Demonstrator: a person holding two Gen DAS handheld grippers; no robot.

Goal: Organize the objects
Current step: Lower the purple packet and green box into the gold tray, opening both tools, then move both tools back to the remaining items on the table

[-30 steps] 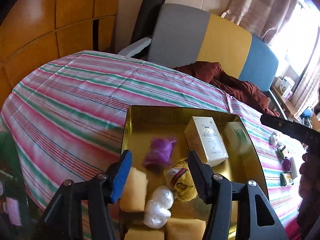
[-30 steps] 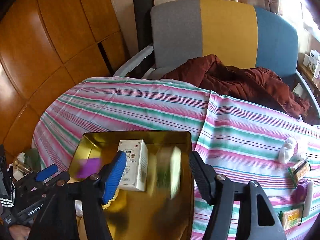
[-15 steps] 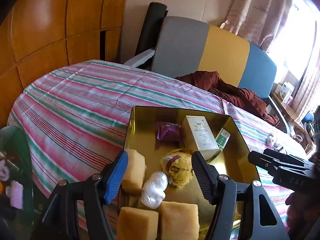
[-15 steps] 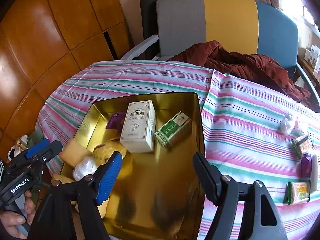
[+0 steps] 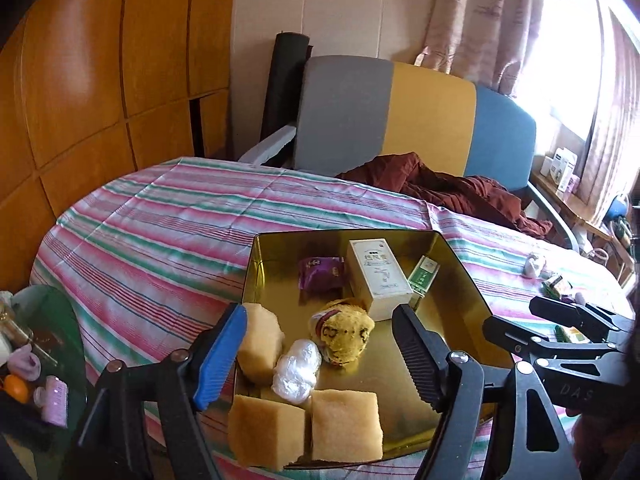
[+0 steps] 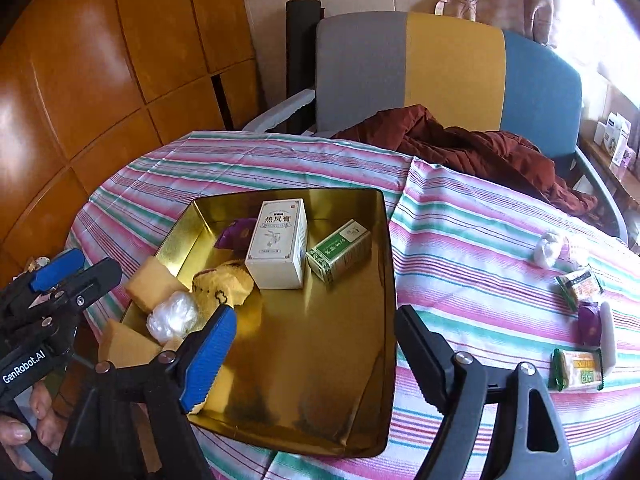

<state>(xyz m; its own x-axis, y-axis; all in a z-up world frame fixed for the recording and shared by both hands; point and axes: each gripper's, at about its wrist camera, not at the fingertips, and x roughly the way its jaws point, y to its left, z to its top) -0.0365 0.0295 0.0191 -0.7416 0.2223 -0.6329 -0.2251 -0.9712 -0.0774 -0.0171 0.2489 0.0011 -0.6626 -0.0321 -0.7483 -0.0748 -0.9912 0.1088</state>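
A gold metal tray (image 6: 328, 380) (image 5: 460, 320) sits on the striped tablecloth. In it lie a white box (image 6: 278, 242) (image 5: 376, 276), a green box (image 6: 340, 250) (image 5: 423, 276), a purple packet (image 6: 236, 234) (image 5: 320, 276), a yellow plush toy (image 5: 342, 332) (image 6: 224, 284), a white wrapped ball (image 5: 298, 368) (image 6: 172, 316) and tan sponge blocks (image 5: 344, 426) (image 6: 150, 280). My left gripper (image 5: 316, 356) is open and empty above the tray's near end. My right gripper (image 6: 312, 356) is open and empty above the tray's bare part.
Small packets lie on the cloth at the right: a white ball (image 6: 548, 244), a green-orange packet (image 6: 580, 284), a purple item (image 6: 590, 322) and a yellow-green packet (image 6: 578, 368). A chair (image 6: 448, 72) with a dark red garment (image 6: 472, 148) stands behind the table. Wood panels are at left.
The green box and purple packet came to rest in the tray. Both grippers have pulled back and up, so more of the tray and table shows.
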